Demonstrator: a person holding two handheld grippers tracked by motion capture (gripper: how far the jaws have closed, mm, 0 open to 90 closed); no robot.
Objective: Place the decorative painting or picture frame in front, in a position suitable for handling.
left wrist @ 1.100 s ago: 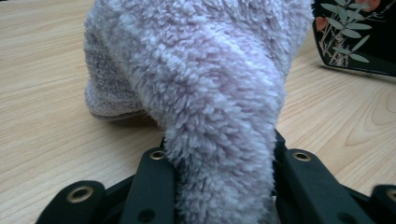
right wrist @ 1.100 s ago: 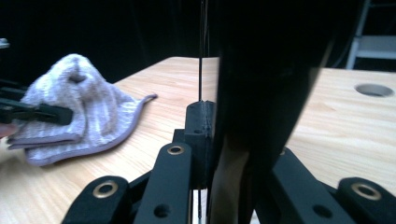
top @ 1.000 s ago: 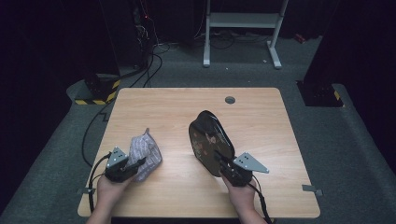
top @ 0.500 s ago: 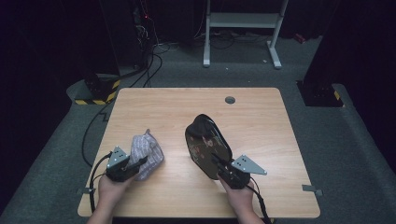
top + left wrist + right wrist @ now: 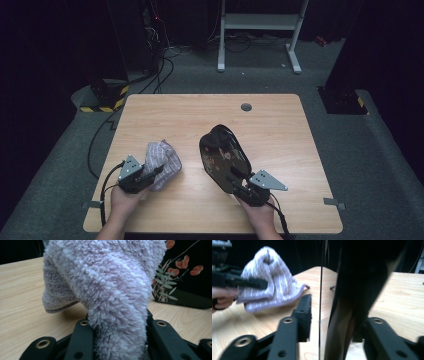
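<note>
A lilac fluffy cloth [image 5: 162, 157] lies bunched at the table's [image 5: 175, 115] front left. My left gripper [image 5: 152, 172] is shut on its near end; in the left gripper view the cloth [image 5: 107, 282] bulges up from between the jaws. A black pouch with a red and green flower print [image 5: 222, 152] stands on edge at front centre. My right gripper [image 5: 237, 177] sits at its near end. Its jaws have just been opening. In the right gripper view the pouch [image 5: 359, 277] hangs between them, and the left pad [image 5: 304, 312] stands apart from it.
A round cable hole [image 5: 246, 106] sits near the table's far edge. Cables [image 5: 165, 55] and a black and yellow striped block [image 5: 107, 97] lie on the floor at back left. A white metal frame [image 5: 257, 22] stands behind the table.
The right gripper's jaws have spread away from the black pouch, which has shifted slightly left and settled. The left gripper and the cloth have stayed put.
</note>
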